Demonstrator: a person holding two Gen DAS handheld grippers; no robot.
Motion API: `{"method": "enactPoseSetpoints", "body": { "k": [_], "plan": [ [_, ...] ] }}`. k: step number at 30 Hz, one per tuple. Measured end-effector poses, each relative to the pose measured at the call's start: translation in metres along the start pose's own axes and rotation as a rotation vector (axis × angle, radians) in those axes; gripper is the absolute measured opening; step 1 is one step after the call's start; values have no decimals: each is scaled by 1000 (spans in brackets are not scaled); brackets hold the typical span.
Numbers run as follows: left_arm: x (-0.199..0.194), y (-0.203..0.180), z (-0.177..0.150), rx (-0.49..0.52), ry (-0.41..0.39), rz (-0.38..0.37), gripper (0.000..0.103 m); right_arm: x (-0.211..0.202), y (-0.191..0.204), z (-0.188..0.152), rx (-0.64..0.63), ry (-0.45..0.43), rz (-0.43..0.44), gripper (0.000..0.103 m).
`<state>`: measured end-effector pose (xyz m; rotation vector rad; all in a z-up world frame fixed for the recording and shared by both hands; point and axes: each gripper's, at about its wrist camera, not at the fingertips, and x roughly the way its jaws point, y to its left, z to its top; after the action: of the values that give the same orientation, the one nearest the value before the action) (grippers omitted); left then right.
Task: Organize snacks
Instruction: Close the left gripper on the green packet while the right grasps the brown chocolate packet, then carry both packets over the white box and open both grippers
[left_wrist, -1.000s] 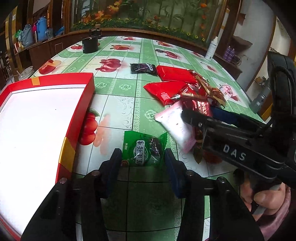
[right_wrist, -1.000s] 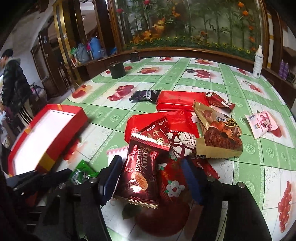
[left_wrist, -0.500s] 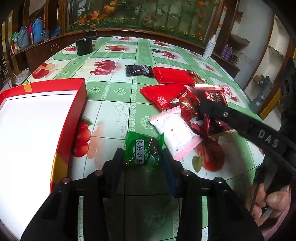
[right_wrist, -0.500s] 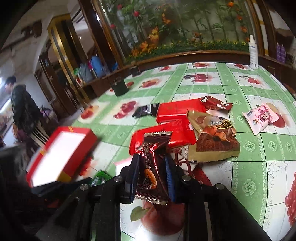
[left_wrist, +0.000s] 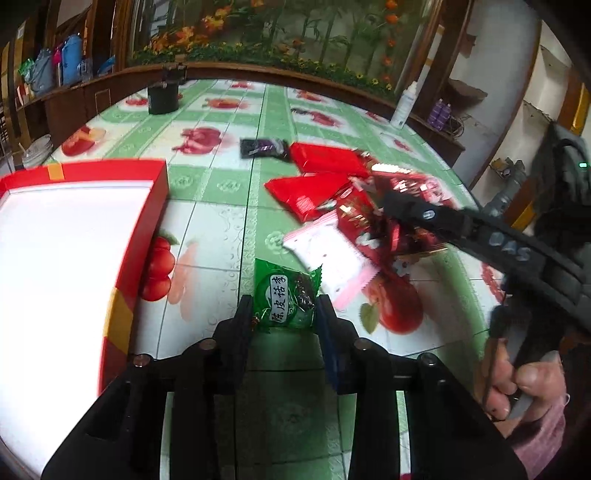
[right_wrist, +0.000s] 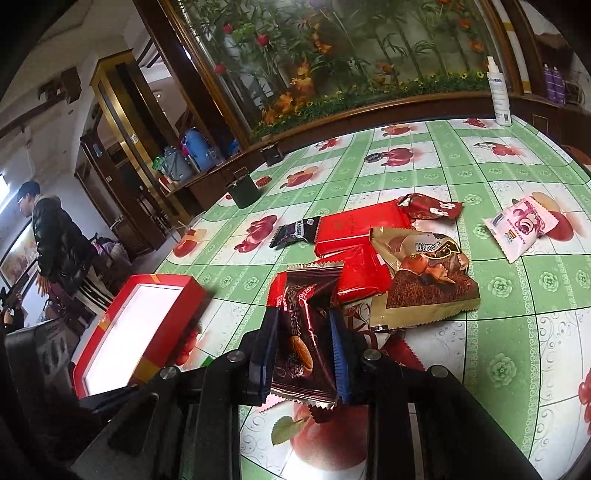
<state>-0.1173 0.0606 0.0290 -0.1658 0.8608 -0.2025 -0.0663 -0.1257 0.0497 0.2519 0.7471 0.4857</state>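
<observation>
Resting on the green fruit-print bench (left_wrist: 229, 236), the small green plastic snack packet (left_wrist: 285, 295) sits between your left tongs (left_wrist: 284, 317), which have narrowed onto its sides. Your right tongs (right_wrist: 303, 354) pinch a dark brown foil almond-chocolate wrapper (right_wrist: 308, 339), lifted off the bench above the heap of red and gold snack bags (right_wrist: 373, 258). Left of both lies the shallow red cardboard box with a white inside (left_wrist: 142, 229), and a pink-and-white pouch (right_wrist: 522, 225) lies well apart to the right.
</observation>
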Motion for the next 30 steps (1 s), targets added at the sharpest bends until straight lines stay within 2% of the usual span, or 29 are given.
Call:
{"method": "enactPoseSetpoints", "body": {
  "k": [6,11,14,18,22,25,30],
  "plan": [
    [-48,-1,6,12,-109,1,31,-3,7,-2,-25,-14,32,27],
    [-90,20,8,4,-220,78,31,-6,17,-4,-58,-31,72,27],
    [-103,42,8,-14,-250,142,31,-10,26,-5,-59,-52,117,27],
    [-112,82,5,-55,-245,244,31,0,53,-10,-66,-33,188,27],
    [-115,121,-5,-101,-215,335,31,18,104,-16,-110,11,287,27],
    [-114,140,-13,-120,-180,366,31,36,143,-22,-157,58,336,26],
    [-104,159,-25,-145,-122,394,31,64,200,-42,-256,139,357,26]
  ]
}}
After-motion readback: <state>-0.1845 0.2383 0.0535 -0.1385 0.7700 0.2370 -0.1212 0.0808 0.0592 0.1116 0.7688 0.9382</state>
